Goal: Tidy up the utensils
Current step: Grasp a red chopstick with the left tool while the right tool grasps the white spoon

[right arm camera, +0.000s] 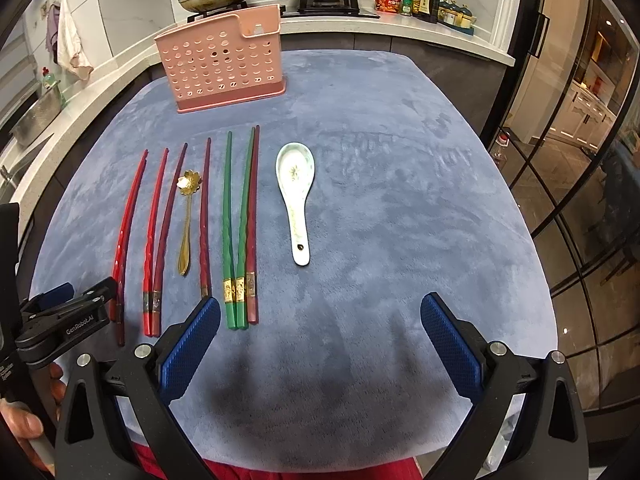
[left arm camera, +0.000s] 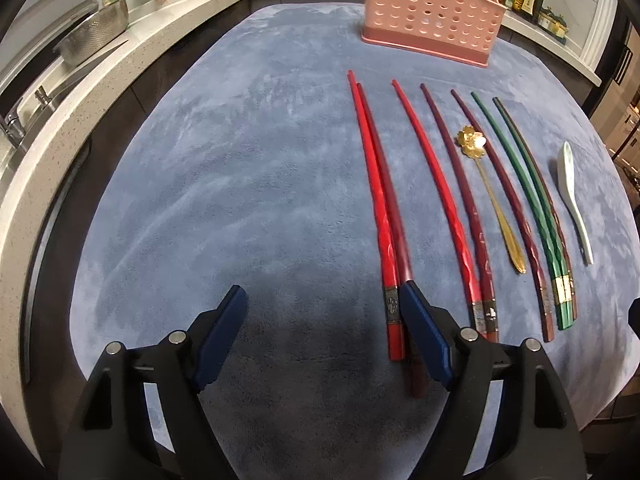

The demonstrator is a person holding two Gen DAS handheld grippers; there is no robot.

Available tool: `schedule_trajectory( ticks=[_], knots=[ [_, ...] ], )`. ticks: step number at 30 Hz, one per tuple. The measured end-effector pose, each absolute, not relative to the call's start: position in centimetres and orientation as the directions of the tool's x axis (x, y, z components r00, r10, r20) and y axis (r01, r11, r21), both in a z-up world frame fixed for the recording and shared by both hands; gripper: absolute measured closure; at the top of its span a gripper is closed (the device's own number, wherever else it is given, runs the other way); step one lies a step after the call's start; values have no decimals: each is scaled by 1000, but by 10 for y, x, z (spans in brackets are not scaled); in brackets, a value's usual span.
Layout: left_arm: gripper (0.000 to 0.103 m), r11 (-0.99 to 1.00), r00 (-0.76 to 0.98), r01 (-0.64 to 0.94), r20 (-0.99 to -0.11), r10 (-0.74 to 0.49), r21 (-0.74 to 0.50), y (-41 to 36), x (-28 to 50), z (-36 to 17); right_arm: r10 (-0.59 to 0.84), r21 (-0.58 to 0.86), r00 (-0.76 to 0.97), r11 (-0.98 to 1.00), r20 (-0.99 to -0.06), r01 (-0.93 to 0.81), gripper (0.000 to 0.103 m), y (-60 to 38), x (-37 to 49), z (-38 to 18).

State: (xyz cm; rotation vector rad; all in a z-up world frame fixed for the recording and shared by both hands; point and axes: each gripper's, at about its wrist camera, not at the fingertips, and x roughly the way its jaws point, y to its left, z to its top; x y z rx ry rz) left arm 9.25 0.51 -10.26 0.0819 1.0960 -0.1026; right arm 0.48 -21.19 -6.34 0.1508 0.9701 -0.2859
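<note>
Chopsticks point(right arm camera: 240, 224), a gold spoon point(right arm camera: 186, 220) and a white spoon point(right arm camera: 296, 200) lay parallel near the bench's point(right arm camera: 400, 200) near edge, handles gripper-ward for pickup. Left gripper point(left arm camera: 324, 312) and right gripper point(right arm camera: 320, 320) were wide open, empty. The pink holder point(right arm camera: 224, 64) stood at the far edge.

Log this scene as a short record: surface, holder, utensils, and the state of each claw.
surface: blue cloth on the table
holder: pink perforated basket, upright at the far side, no utensil seen inside
chopsticks: red, maroon and green chopsticks lying in a row
spoons: gold flower spoon among the chopsticks; white ceramic spoon apart, on the right
left claw: open, beside the leftmost red pair
right claw: open, nothing between its fingers
</note>
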Motion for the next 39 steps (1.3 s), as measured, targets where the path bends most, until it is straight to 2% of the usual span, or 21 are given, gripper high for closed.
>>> schedule_trajectory(
  ticks=[8, 13, 17, 20, 24, 28, 30, 34, 35, 39],
  knots=[
    [32, 992, 441, 129, -896, -46, 12, 4, 92, -110, -166, 1, 526, 953, -834, 302, 7, -212, 11, -68],
    [58, 989, 446, 150, -893, -61, 7, 1, 90, -105, -157, 8, 538, 957, -828, 291, 8, -216, 18, -74],
    [81, 988, 443, 156, -893, -77, -8, 1, 92, -103, -148, 12, 543, 960, -826, 280, 27, -223, 33, -79],
    [90, 987, 439, 158, -895, -78, -8, 1, 93, -102, -112, 53, 546, 959, -830, 277, 42, -231, 45, -85],
    [91, 987, 438, 159, -896, -73, -2, 1, 94, -103, -88, 63, 542, 965, -836, 253, 56, -231, 59, -93],
    [91, 988, 439, 156, -897, -58, 12, -1, 94, -103, -71, 65, 530, 971, -845, 232, 66, -228, 70, -103],
    [91, 988, 437, 155, -898, -58, 12, -1, 95, -103, -58, 73, 521, 971, -851, 227, 77, -229, 74, -108],
    [92, 988, 432, 152, -900, -62, 5, -1, 96, -103, -50, 81, 524, 971, -850, 223, 83, -231, 76, -113],
    [95, 989, 431, 150, -900, -64, 1, -1, 97, -102, -46, 83, 524, 972, -850, 220, 89, -231, 76, -113],
    [95, 989, 431, 146, -898, -85, -23, 2, 98, -96, -22, 112, 530, 969, -848, 220, 91, -236, 75, -109]
  ],
)
